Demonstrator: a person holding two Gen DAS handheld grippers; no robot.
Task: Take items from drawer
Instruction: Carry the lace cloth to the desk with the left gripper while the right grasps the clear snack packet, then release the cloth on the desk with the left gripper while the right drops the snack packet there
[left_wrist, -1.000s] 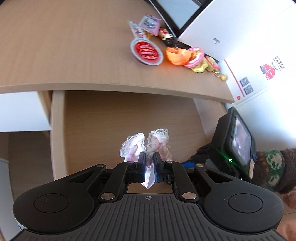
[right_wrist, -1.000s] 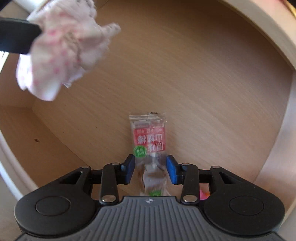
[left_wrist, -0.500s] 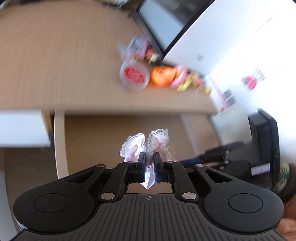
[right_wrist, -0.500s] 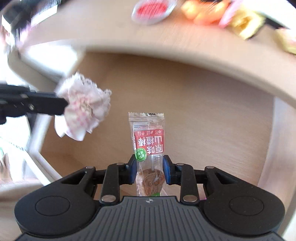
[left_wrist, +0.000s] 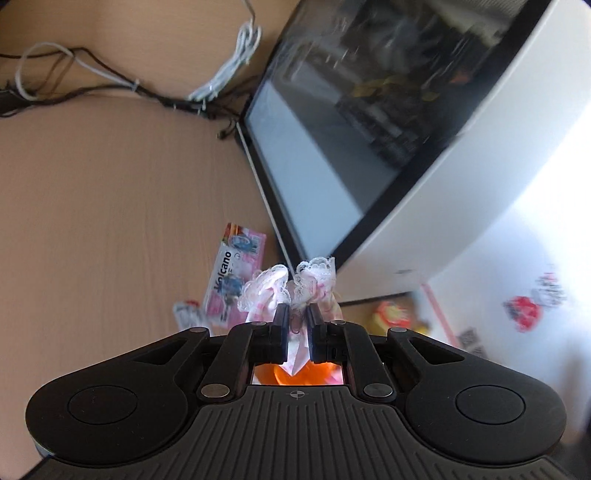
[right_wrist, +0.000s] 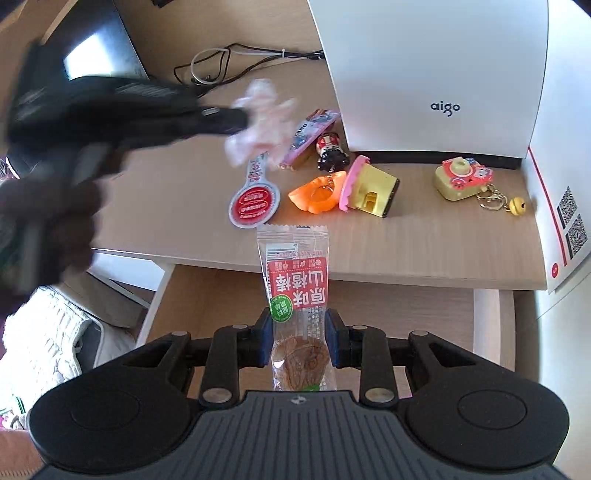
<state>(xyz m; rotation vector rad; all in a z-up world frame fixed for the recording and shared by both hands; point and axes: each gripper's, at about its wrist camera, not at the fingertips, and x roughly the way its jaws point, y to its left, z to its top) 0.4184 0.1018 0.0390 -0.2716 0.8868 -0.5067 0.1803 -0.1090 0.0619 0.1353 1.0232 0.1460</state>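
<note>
The left hand-held gripper (left_wrist: 297, 326) has its jaws drawn almost together on a pink-and-white lace bow (left_wrist: 291, 288), whose frills stand up above the fingertips while a ribbon tail hangs down between them. Seen from the right wrist, this left hand-held gripper (right_wrist: 243, 118) is blurred and held over the table (right_wrist: 177, 173), the lace bow (right_wrist: 258, 122) in the air above the things that lie toward the table's back edge.

The right hand-held gripper (right_wrist: 298, 332) is partly closed, its two blue pads pressing the sides of a clear snack packet (right_wrist: 295, 295) with a red label; the packet stands upright between the fingers, its brown contents at pad level. It is held above the open drawer (right_wrist: 221, 295), just in front of the table's front edge.

On the table lie a round red-and-white tag (right_wrist: 255, 203), an orange toy (right_wrist: 317, 194), a yellow toy with a pink rim (right_wrist: 369, 184), a small dark figure (right_wrist: 330, 153), a pink packet (right_wrist: 310, 133) and a yellow camera keychain (right_wrist: 461, 177) near the right edge. A white box marked "aigo" (right_wrist: 436, 74) stands at the back.
</note>
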